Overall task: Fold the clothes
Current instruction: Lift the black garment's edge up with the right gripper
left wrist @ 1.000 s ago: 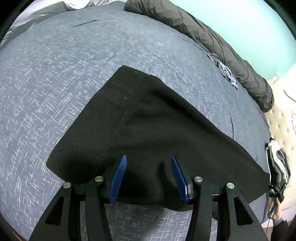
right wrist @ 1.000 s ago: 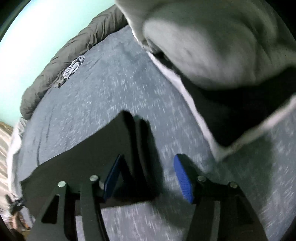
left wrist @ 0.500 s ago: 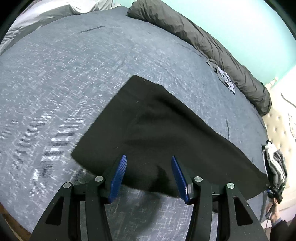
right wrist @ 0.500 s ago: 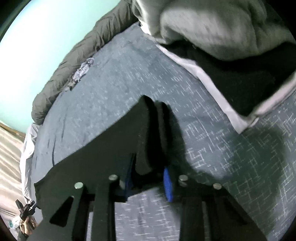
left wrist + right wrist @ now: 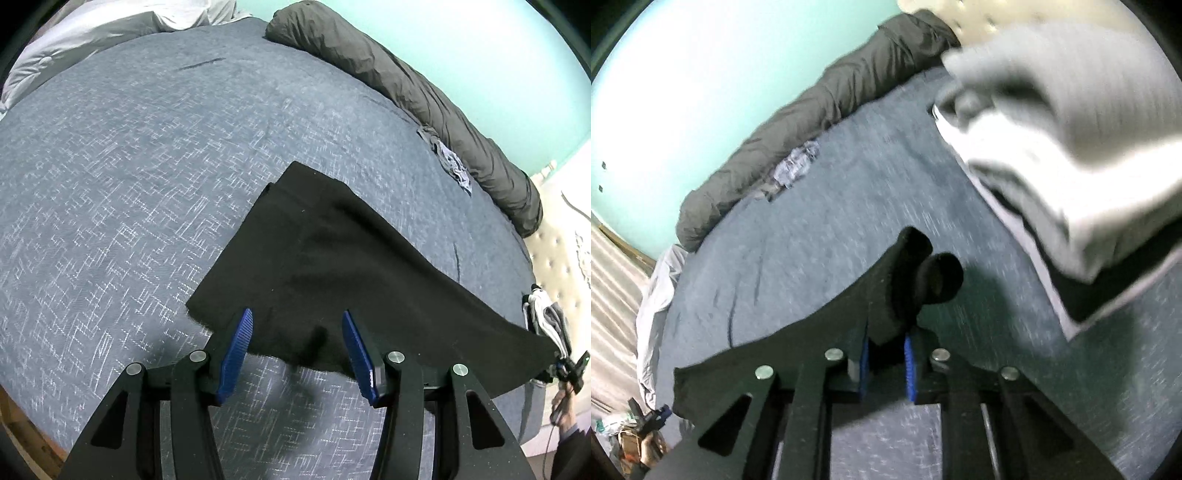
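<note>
Black garment (image 5: pixel 886 306) in right tongs (image 5: pixel 886 363)

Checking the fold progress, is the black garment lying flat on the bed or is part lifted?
Partly lifted: the right gripper is shut on a bunched edge of the black garment.

A rolled dark grey duvet (image 5: pixel 424 92) lies along the far edge of the blue-grey bedspread (image 5: pixel 129 166), against a turquoise wall (image 5: pixel 461 37).

1 blk garment (image 5: pixel 343 258), 2 grippers (image 5: pixel 297 341) (image 5: pixel 886 354), 1 bed (image 5: pixel 129 166)
</note>
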Available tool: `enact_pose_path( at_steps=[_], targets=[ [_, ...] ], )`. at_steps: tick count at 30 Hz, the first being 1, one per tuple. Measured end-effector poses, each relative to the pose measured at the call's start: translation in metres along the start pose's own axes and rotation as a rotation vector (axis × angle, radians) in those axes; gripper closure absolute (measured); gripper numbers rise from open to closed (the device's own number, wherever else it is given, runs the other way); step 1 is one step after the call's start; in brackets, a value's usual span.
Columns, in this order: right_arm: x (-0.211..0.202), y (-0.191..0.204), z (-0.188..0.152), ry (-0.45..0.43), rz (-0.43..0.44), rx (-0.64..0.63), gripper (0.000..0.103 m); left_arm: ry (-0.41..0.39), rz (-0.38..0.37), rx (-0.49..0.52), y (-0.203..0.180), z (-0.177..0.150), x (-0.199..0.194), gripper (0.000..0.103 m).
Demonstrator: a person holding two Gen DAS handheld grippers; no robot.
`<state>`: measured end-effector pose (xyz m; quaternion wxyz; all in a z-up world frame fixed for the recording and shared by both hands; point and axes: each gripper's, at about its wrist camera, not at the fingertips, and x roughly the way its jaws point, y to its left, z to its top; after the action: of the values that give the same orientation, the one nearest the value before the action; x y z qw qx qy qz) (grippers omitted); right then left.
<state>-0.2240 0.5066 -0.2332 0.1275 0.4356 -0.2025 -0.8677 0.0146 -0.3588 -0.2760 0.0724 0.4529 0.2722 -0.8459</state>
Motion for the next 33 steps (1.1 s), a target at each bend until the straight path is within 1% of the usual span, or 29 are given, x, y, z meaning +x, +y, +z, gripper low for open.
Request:
enact_pose_path(
  at_steps=[5, 9, 13, 22, 28, 33],
  targets=[
    [-0.025, 0.019, 0.032, -0.050, 0.000, -0.024, 0.090, 0.003, -0.013, 0.002, -0.007, -0.002, 0.001, 0.048],
    [-0.052, 0.023, 0.059, -0.106, -0.031, -0.020, 0.090, 0.003, -0.030, 0.005, -0.015, -0.003, 0.003, 0.048],
    [-0.083, 0.026, 0.083, -0.153, -0.063, -0.044, 0.090, 0.005, -0.050, 0.019, -0.027, -0.004, 0.006, 0.048],
    [-0.095, 0.060, 0.090, -0.142, -0.056, -0.135, 0.090, 0.019, -0.098, 0.062, -0.059, -0.007, 0.014, 0.048],
    [-0.080, 0.088, 0.074, -0.113, -0.020, -0.163, 0.090, 0.013, -0.115, 0.093, -0.074, -0.005, 0.005, 0.048],
    [-0.070, 0.120, 0.061, -0.092, 0.038, -0.204, 0.090, 0.008, -0.124, 0.107, -0.082, -0.001, 0.000, 0.048]
  ],
)
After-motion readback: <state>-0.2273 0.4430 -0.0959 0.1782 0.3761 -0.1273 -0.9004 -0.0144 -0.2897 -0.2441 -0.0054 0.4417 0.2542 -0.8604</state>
